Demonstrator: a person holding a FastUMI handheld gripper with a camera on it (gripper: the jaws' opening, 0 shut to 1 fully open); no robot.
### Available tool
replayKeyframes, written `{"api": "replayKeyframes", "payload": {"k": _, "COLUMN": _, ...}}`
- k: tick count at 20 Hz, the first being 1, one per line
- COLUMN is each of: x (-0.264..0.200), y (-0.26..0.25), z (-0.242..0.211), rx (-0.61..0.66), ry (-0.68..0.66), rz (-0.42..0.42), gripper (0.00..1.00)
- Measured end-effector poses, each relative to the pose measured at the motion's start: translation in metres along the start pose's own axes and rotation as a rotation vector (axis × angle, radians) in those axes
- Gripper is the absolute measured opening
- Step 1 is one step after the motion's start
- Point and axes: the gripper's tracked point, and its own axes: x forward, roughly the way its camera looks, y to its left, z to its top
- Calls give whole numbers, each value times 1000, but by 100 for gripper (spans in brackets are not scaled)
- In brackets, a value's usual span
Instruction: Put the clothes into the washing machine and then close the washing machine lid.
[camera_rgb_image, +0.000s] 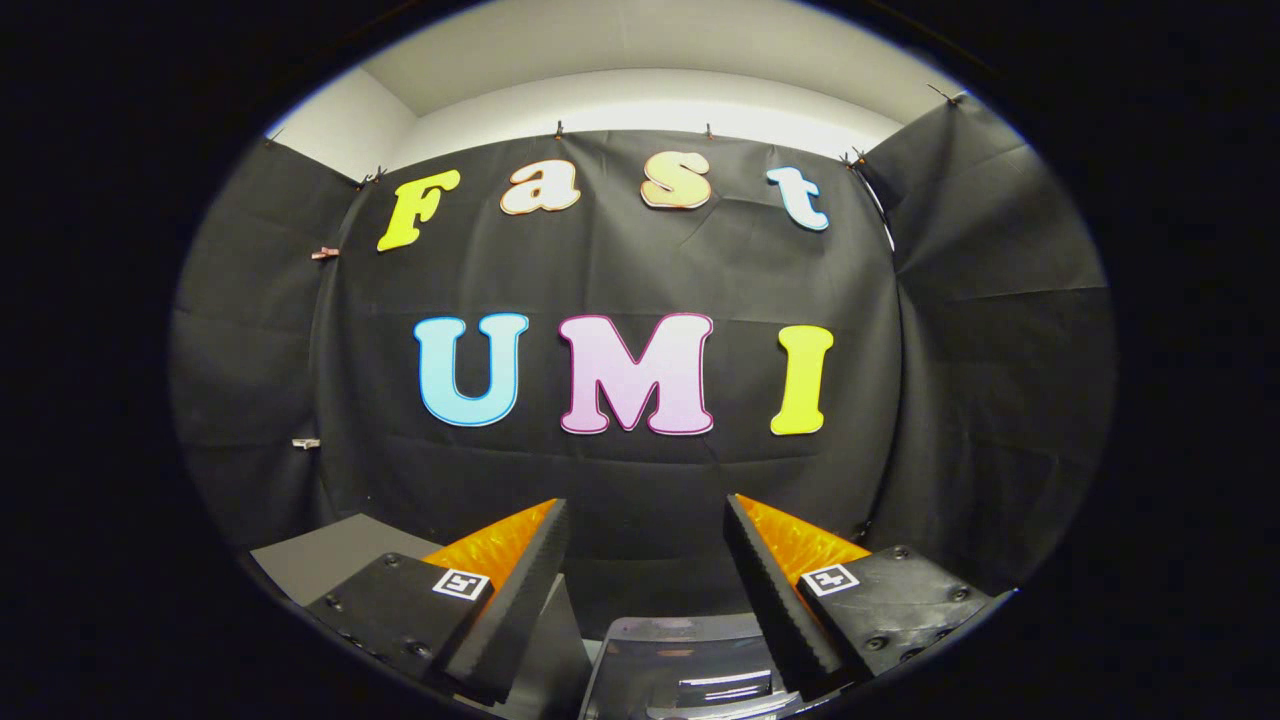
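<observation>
While I am holding the gripper (645, 520) level and facing the booth wall (640, 270), its two fingers (530, 570) are standing wide apart with nothing between them. Their ridged inner faces are looking at each other across an empty gap, and each is carrying a small square marker (461, 584) on its base.

Just below and between the fingers, I am seeing the top of the washer (690, 665), a dark glossy panel that is catching streaks of light. It is sitting low, under the fingertips rather than ahead of them. Its near edge is running crosswise to the fingers, but I cannot tell whether the lid is up or down, nor which way its long side is running, since so little of it is showing.

To the left of the left finger, a grey table (320, 555) is reaching back to the wall. Beyond the fingertips, the black cloth is hanging in folds, pinned along the top by clips (325, 253), with a pale ceiling (640, 60) above it. Nothing is standing between the fingers and the wall.
</observation>
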Motion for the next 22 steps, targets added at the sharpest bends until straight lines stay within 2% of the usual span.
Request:
{"api": "replayKeyframes", "payload": {"k": 9, "x": -14, "y": 16, "z": 3, "rx": -13, "ry": -3, "rz": 33, "gripper": 97}}
{"api": "replayKeyframes", "payload": {"k": 19, "x": -14, "y": 11, "z": 9, "rx": -12, "ry": 17, "rz": 12, "gripper": 97}}
{"api": "replayKeyframes", "payload": {"k": 22, "x": -14, "y": 12, "z": 16, "rx": 6, "ry": -13, "rz": 2, "gripper": 97}}
